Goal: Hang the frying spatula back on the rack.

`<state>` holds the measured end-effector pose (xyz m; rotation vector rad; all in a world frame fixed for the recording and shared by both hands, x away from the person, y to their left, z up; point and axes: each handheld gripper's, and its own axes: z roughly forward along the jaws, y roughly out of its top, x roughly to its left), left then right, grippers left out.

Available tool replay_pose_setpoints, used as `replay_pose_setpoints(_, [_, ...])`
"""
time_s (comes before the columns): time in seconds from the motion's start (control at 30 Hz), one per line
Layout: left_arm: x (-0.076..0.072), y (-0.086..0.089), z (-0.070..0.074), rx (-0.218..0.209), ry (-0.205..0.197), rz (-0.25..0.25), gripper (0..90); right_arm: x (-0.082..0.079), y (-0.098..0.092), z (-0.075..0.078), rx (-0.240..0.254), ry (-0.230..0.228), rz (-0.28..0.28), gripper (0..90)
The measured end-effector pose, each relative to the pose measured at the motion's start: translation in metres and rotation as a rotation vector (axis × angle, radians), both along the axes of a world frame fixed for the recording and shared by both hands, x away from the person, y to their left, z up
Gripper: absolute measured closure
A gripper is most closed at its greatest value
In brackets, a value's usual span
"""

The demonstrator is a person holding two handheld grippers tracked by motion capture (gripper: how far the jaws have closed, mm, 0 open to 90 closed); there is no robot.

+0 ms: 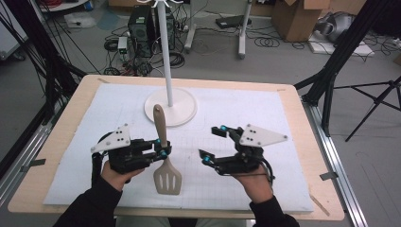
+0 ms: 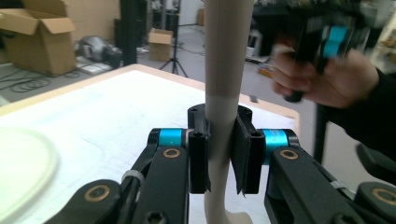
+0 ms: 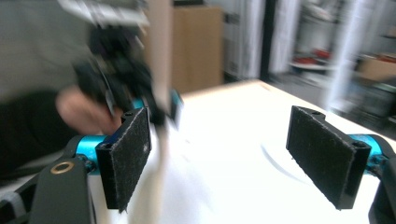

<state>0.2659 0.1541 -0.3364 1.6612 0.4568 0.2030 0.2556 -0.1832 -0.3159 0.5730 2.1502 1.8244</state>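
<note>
Nearest, left gripper [image 1: 163, 152] clamped on the handle of the beige spatula [image 1: 166, 163], blade hanging low over the white mat [image 1: 265, 113], handle rising away. Right gripper [image 1: 213, 143] just beside, released, nothing between the pads. Best done by keeping the grip firm and square on the handle, lifting straight. Farther off, white stand [image 1: 170, 106] just behind the handle tip: a thing to steer around. Open mat to the right; table edge [image 1: 302, 113] well apart.

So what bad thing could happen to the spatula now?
The left gripper pinches the spatula only by its thin handle, so the heavy slotted end might swing or slip down. The white stand is close behind the handle tip and could get bumped. The open right gripper is near and might knock it.
</note>
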Motion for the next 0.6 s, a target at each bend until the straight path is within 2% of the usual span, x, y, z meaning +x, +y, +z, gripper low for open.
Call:
replay_pose_setpoints(0.03, [0.004,0.001,0.002,-0.003,0.0,0.008,77.9,-0.002,-0.009,-0.005,-0.021,0.003,-0.032,20.9])
replay_pose_setpoints(0.07, [0.004,0.001,0.002,-0.003,0.0,0.008,77.9,-0.002,-0.009,-0.005,-0.021,0.003,-0.032,20.9])
replay_pose_setpoints(0.1, [0.011,0.004,0.008,0.002,-0.002,0.027,77.9,-0.004,-0.03,-0.017,-0.04,0.012,-0.103,20.8])
replay_pose_setpoints(0.17, [0.015,0.005,0.011,0.005,0.0,0.037,77.9,-0.004,-0.036,-0.021,-0.041,0.012,-0.123,20.8])
replay_pose_setpoints(0.27, [0.029,0.007,0.019,0.01,-0.005,0.057,77.9,-0.006,-0.059,-0.035,-0.03,0.04,-0.186,20.4])
replay_pose_setpoints(0.3, [0.037,0.008,0.025,0.022,-0.009,0.071,77.9,-0.005,-0.068,-0.042,-0.036,0.039,-0.214,20.4])
replay_pose_setpoints(0.33, [0.037,0.008,0.025,0.022,-0.009,0.071,77.9,-0.005,-0.068,-0.042,-0.036,0.039,-0.214,20.4])
replay_pose_setpoints(0.37, [0.042,0.007,0.029,0.027,-0.009,0.083,77.9,-0.003,-0.074,-0.046,-0.062,0.037,-0.242,20.3])
replay_pose_setpoints(0.43, [0.054,0.007,0.036,0.041,-0.017,0.099,77.8,-0.001,-0.077,-0.048,-0.079,0.027,-0.26,20.3])
replay_pose_setpoints(0.5, [0.058,0.007,0.04,0.048,-0.016,0.104,77.9,-0.001,-0.077,-0.049,-0.087,0.032,-0.265,20.3])
replay_pose_setpoints(0.6, [0.073,0.008,0.051,0.053,-0.007,0.118,77.8,0.001,-0.075,-0.055,-0.151,0.025,-0.273,20.3])
